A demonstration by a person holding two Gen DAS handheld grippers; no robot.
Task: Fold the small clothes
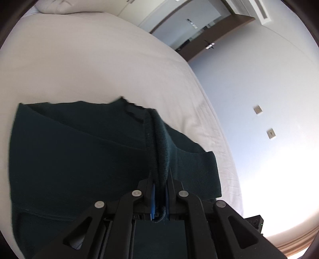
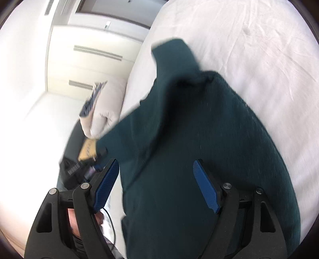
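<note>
Clearly, a thick hem fold of the dark green garment (image 1: 83,159) is pinched between the closed blue pads (image 1: 153,201) of the left gripper (image 1: 159,199), at six o'clock in the left wrist view. The cloth is spread over the white bed (image 1: 89,65) from nine o'clock to the centre, with a pillow (image 1: 53,6) seen at eleven o'clock. In the right wrist view, the right gripper (image 2: 157,187) is held with its fingers wide apart above the garment, gripping nothing. No container is shown; a cushion (image 2: 103,111) is seen at nine o'clock.
</note>
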